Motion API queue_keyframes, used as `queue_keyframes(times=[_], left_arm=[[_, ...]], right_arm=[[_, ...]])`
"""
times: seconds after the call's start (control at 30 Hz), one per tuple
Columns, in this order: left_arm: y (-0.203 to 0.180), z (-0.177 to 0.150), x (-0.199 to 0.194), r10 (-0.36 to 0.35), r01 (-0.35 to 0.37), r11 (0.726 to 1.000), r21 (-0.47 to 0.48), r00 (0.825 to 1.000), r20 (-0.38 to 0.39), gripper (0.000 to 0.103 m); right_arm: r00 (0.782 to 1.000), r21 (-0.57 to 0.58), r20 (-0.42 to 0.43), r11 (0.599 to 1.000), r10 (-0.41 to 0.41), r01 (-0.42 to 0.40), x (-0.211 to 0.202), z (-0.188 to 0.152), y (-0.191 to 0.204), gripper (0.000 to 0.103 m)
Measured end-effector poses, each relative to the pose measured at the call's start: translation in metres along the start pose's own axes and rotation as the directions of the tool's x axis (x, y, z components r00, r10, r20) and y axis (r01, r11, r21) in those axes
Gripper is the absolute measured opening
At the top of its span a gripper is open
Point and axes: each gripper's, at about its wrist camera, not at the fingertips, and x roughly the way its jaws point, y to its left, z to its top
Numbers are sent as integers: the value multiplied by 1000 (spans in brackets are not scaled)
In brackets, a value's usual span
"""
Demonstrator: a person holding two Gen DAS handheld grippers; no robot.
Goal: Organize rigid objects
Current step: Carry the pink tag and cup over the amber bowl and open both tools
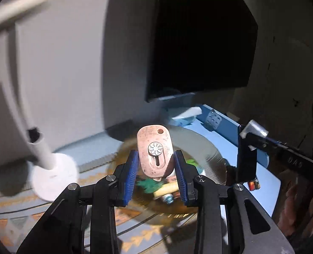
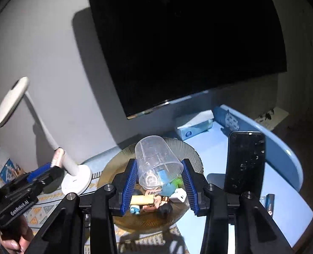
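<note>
My left gripper (image 1: 156,165) is shut on a pink oval tag with a silver flower button (image 1: 155,152), held above an amber ribbed glass plate (image 1: 207,150). My right gripper (image 2: 160,175) is shut on a clear plastic cup (image 2: 156,160), tipped on its side above the same plate (image 2: 190,150). The plate holds several small items: a green piece (image 1: 150,185), a yellow stick (image 2: 141,200), a white charger block (image 2: 178,195), a blue piece (image 2: 169,188). The left gripper body (image 2: 20,192) shows at the left of the right wrist view, the pink tag (image 2: 56,157) at its tip.
A white desk lamp (image 2: 75,175) stands left of the plate. A dark monitor (image 2: 186,42) fills the back. A black phone (image 2: 245,160) stands upright at the right. A tissue box (image 2: 194,124) lies behind. A battery (image 2: 269,203) lies on the blue table (image 2: 283,169).
</note>
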Motion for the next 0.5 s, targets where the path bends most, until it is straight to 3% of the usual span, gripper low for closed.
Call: queue_keyframes(times=[0.2,0.5], left_arm=[[1,-2,68,-60,56,998,-42,993,-104,31],[-1,-19,117,-83,71,995,-69,979,-184,31]], right_arm=[[997,34,-79,999,-18,21,55,3,-14,42],[977,30,-213,999,-13,20,117,-20,-19,42]])
